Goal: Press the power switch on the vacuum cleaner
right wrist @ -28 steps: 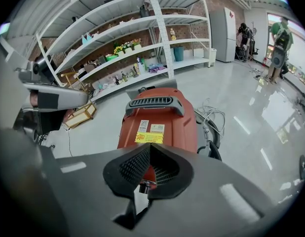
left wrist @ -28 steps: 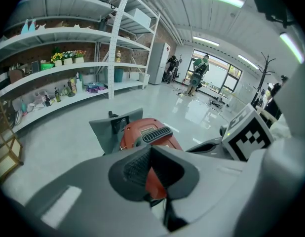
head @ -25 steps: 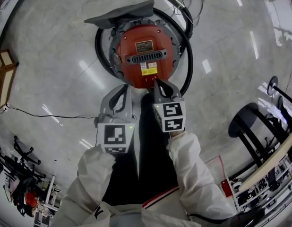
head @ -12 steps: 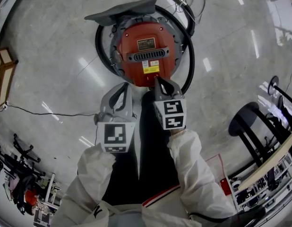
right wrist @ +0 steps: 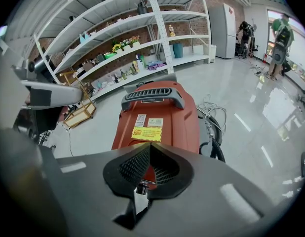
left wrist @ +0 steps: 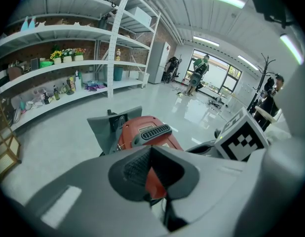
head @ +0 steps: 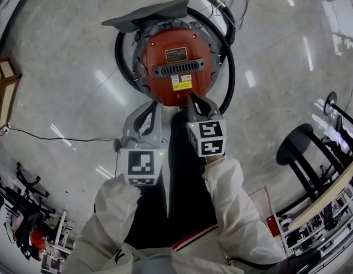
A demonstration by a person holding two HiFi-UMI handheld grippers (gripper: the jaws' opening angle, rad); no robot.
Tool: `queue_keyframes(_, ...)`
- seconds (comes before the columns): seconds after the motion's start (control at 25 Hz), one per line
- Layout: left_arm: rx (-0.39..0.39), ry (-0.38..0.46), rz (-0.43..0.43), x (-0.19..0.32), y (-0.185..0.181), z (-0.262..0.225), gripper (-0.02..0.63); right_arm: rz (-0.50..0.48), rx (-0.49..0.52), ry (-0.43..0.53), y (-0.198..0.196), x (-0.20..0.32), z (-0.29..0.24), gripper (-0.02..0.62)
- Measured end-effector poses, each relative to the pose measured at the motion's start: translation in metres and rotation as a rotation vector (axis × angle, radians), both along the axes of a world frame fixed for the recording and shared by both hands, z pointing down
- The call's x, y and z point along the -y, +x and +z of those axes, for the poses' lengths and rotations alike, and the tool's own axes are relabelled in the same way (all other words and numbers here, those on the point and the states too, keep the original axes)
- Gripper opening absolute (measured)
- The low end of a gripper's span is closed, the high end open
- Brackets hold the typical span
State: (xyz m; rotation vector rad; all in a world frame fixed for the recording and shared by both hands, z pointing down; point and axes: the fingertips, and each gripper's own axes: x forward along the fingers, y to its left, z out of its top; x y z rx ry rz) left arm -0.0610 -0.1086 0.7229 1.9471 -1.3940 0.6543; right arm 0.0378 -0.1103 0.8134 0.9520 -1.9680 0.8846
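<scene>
Standing over a red canister vacuum cleaner (head: 175,61) parked on a glossy floor (head: 68,67), with a black hose (head: 229,67) looping round the body and a grey floor nozzle (head: 148,13) lying at the far side. Resting the right gripper (head: 192,100), jaws pinched together on nothing, at the near edge of the red lid, just below the yellow label (head: 182,85) and seemingly touching the shell. Holding the left gripper (head: 150,106), jaws likewise together and empty, just beside it over the floor and apart from the machine. Failing to make out the switch itself for certain in any view. Judging the hard plastic shell as stiff and fairly heavy but liable to slide on so slick a floor. Favouring a straight downward push with the closed tips, not a sideways shove. Requiring no grasp at all; reserving the dark carry handle (head: 176,68) on top for any lifting.
</scene>
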Motion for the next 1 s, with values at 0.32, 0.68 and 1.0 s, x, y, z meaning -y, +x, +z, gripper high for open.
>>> queue_keyframes(0.32,-0.001,-0.001,0.002,-0.0021,0.0012,0.0014,0.0,0.004,0.012,0.001,-0.0016,-0.0002,0.0007,0.002)
queue_keyframes(0.68,0.005,-0.011,0.0,-0.0055,0.0029,0.0042,0.0,0.009,0.01,-0.004,0.0034,0.0017,0.0072,0.0)
queue_keyframes(1.0,0.003,-0.001,0.0,-0.0022,0.0068,0.0007,0.0,0.006,0.024,-0.031,0.0019,-0.0002,0.008,0.0)
